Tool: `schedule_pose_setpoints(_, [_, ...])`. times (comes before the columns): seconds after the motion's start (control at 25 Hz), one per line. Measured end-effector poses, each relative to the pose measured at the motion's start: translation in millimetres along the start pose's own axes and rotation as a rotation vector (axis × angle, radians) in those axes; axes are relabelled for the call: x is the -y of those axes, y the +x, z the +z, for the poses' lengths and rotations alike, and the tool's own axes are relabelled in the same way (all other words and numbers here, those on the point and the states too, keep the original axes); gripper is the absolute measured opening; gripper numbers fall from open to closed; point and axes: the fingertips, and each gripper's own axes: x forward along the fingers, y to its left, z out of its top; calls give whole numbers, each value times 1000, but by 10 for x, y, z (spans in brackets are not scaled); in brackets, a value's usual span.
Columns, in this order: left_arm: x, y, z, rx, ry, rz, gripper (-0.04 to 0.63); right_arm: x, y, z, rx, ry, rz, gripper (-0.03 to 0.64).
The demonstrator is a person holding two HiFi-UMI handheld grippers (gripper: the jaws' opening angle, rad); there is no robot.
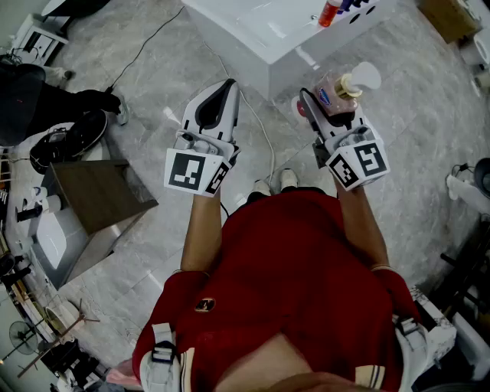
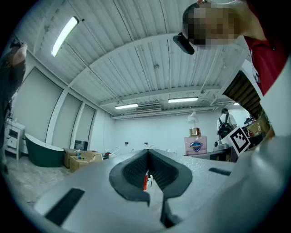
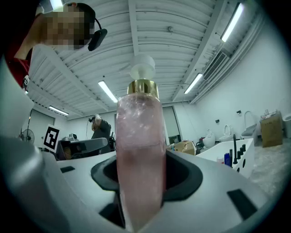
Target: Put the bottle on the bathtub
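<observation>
A pink pump bottle (image 1: pixel 341 88) with a gold collar and white pump stands upright between the jaws of my right gripper (image 1: pixel 331 107), which is shut on it. In the right gripper view the bottle (image 3: pixel 138 150) fills the middle, clamped by the right gripper (image 3: pixel 141 182). The white bathtub (image 1: pixel 260 31) lies ahead on the floor, and the right gripper view shows the bathtub (image 3: pixel 227 154) at right. My left gripper (image 1: pixel 210 107) is level with the right one, shut with nothing in it. In its own view the left gripper (image 2: pixel 148 157) has its jaws pressed together, and the bottle (image 2: pixel 195 143) shows to the right.
A red bottle (image 1: pixel 331 11) and dark bottles stand on the tub's rim. A cable (image 1: pixel 264 138) runs over the tiled floor. A wood-topped cabinet (image 1: pixel 96 195) stands at left, beside a person in black (image 1: pixel 31 92). A cardboard box (image 1: pixel 452 15) sits at far right.
</observation>
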Motion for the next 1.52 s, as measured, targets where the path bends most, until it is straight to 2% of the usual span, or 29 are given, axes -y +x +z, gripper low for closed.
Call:
schedule_pose_setpoints(0.6, [-170, -200, -108, 4, -24, -52, 6, -223, 122, -142, -21, -16, -51, 215])
schedule_pose_setpoints(0.92, [-335, -286, -195, 6, -38, -33, 6, -295, 210, -307, -52, -23, -71, 215])
schedule_pose_setpoints(1.32, [-477, 51, -338, -6, -57, -8, 6, 4, 391, -438, -63, -24, -68, 215])
schedule_pose_setpoints(1.52, [-600, 409, -443, -33, -47, 13, 6, 240, 612, -440, -54, -43, -41, 215])
